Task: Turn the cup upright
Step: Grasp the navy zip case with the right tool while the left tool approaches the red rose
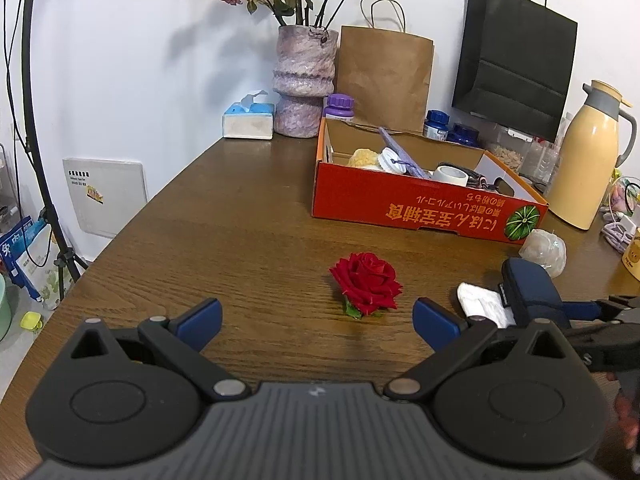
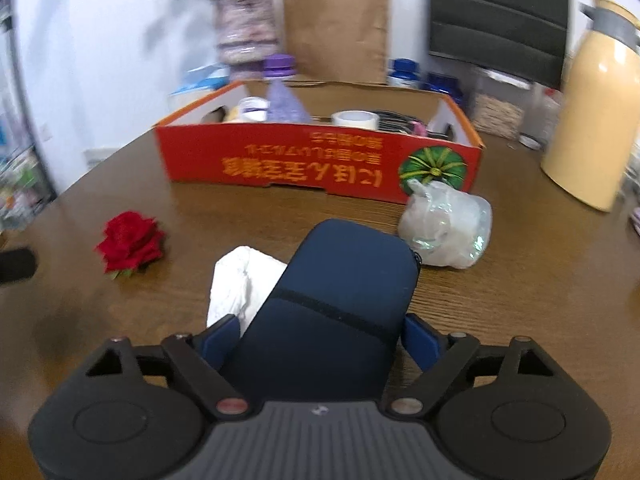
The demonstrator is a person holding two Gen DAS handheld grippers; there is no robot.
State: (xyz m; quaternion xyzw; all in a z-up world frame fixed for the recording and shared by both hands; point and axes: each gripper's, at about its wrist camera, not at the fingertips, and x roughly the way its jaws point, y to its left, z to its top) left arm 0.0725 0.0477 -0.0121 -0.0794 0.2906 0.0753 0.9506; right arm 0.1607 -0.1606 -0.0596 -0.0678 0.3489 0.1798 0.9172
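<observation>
Right gripper (image 2: 320, 336) jaws stand apart astride the navy case (image 2: 344, 280), left gripper (image 1: 318, 320) jaws gape empty before the rose (image 1: 366, 282), with bare desk (image 1: 240, 220) leftwards.

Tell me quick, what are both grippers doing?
Left gripper: open, empty.
Right gripper: open around the navy blue zippered fabric case.

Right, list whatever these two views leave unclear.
- Right gripper, right wrist view: motion blur and the navy case hide whether its pads press the case.
- White wad, both views: partly under the case.
- Yellow container, left wrist view: cut by the right edge; cup or not, unclear.
- Red box, both views: contents mostly behind its front wall.
</observation>
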